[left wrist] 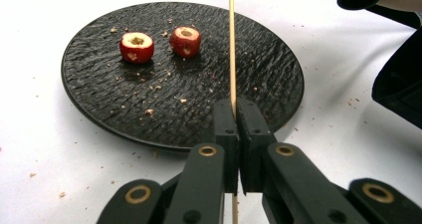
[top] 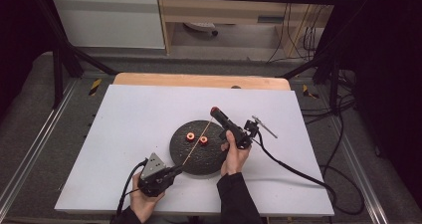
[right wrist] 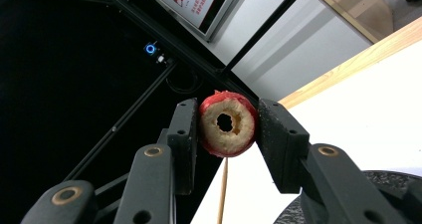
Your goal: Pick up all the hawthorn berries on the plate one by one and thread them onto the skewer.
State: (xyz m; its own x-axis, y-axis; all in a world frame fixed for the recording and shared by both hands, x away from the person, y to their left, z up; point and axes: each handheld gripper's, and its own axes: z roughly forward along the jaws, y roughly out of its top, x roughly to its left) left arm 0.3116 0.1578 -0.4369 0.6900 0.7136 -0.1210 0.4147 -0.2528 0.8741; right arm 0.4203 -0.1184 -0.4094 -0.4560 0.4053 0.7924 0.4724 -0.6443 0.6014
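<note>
The right gripper held a cored red fruit between its two black jaws, the pads pressing on both sides and the cut face with its central hole turned toward the camera. A thin wooden skewer ran down below the fruit. A dark plate and white table lay beyond the right-hand jaw.

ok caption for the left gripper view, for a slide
Left tongs clamp a wooden skewer above a dark plate holding two cored red fruits.
</note>
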